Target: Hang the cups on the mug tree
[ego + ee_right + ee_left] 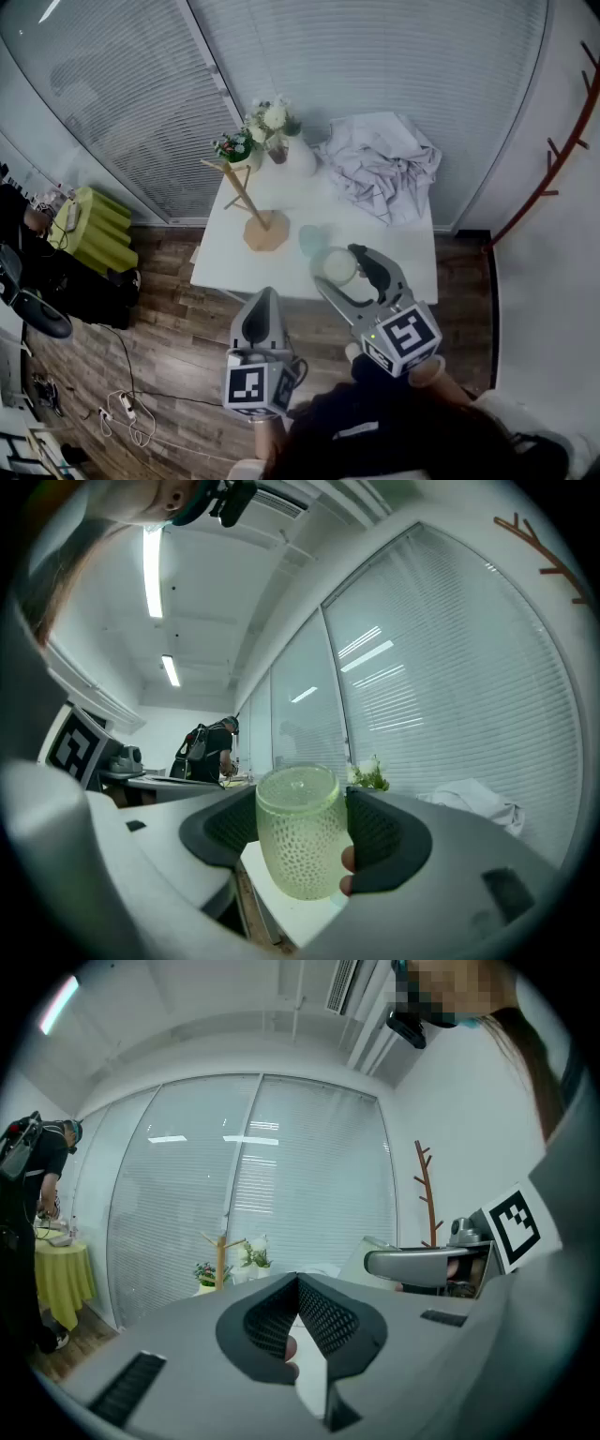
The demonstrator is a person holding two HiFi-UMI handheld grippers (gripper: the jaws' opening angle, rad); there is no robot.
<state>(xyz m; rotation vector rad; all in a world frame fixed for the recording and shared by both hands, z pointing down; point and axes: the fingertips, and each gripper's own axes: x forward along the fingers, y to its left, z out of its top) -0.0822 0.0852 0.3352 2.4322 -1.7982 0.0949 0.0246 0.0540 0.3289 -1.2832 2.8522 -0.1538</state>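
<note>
The right gripper [339, 269] clamps the green cup [298, 836] over the table's [225, 253] near edge, with the left gripper [298, 1281] closed and empty.

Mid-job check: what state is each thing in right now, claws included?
left claw: shut, empty.
right claw: shut on the green cup.
green cup: gripped, not yet hung.
mug tree: upright on the table, pegs bare.
blue cup: on the table by the tree's base.
cloth: crumpled on the table.
</note>
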